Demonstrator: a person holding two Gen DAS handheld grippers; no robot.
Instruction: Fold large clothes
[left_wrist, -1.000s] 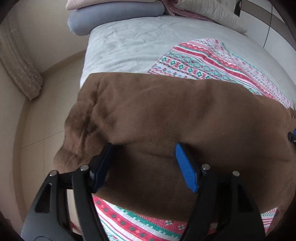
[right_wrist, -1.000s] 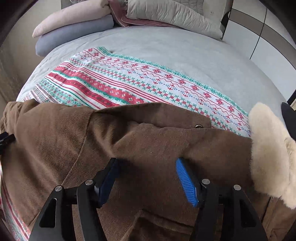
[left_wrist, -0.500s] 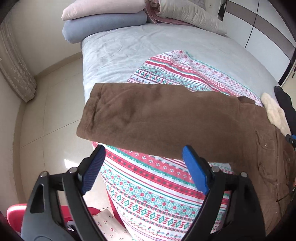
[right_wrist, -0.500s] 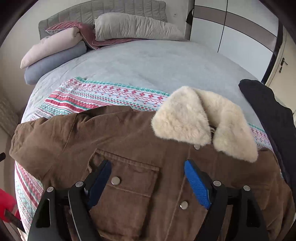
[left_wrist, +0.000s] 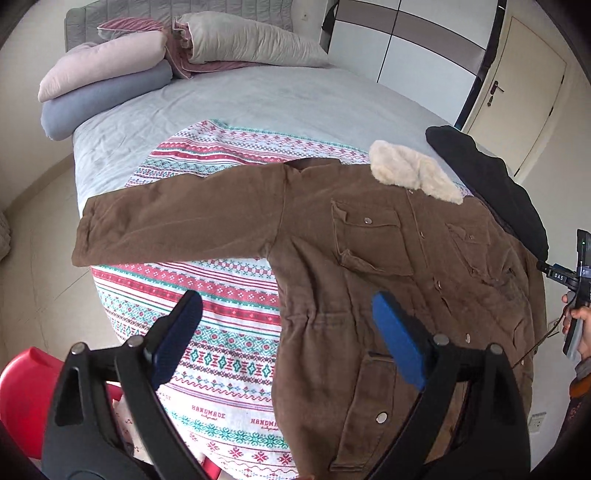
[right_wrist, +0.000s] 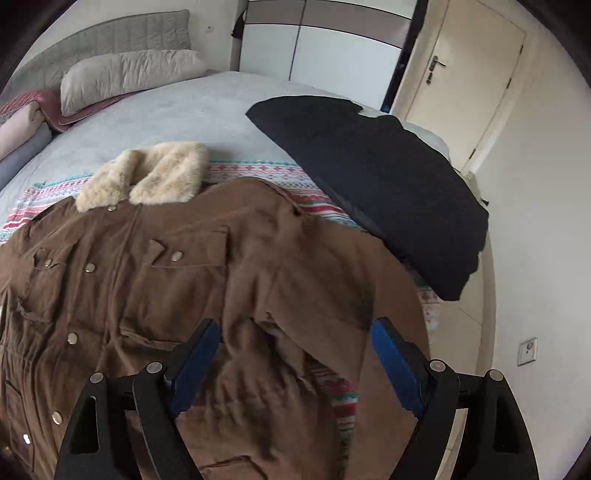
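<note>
Item: brown corduroy jacket (left_wrist: 369, 266) with cream fleece collar (left_wrist: 410, 173), laid front-up and buttoned across the patterned red-and-teal knit blanket (left_wrist: 229, 332); one sleeve (left_wrist: 177, 218) stretched toward the bed edge.

Tools: left gripper (left_wrist: 288, 332) and right gripper (right_wrist: 291, 354), jaws just widened, nothing between them.

Handling: you should likely take each sleeve near its cuff and lay it flat across the chest.

Surroundings: grey bed (left_wrist: 258, 96), stacked pillows (left_wrist: 110, 62), black garment (right_wrist: 376, 177), cream door (right_wrist: 461, 85).
</note>
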